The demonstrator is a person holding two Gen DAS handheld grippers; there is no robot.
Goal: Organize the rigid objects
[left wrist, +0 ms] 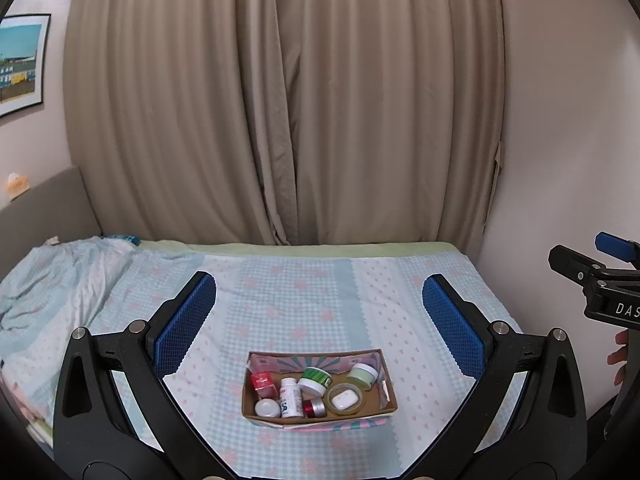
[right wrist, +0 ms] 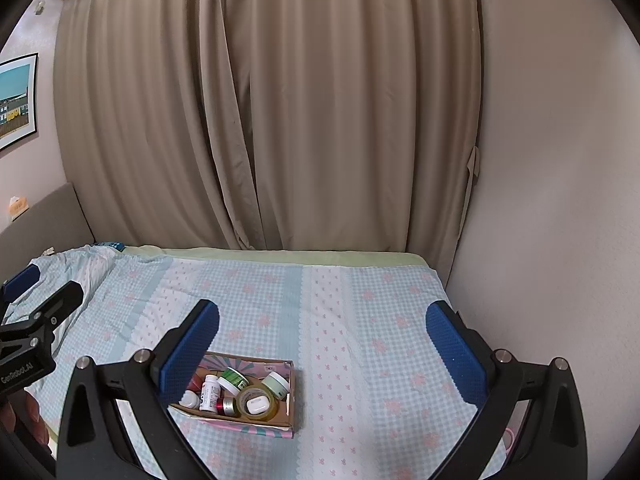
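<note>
A shallow cardboard box lies on the bed and also shows in the right wrist view. It holds a white pill bottle, a red box, a green-lidded jar, a pale green jar, a tape ring around a white earbud case, a red tin and a white jar. My left gripper is open and empty, held above and before the box. My right gripper is open and empty, right of the box.
The bed has a blue checked sheet with pink flowers and a rumpled quilt at the far left. Beige curtains hang behind it, and a wall bounds the right side. A headboard stands at the left.
</note>
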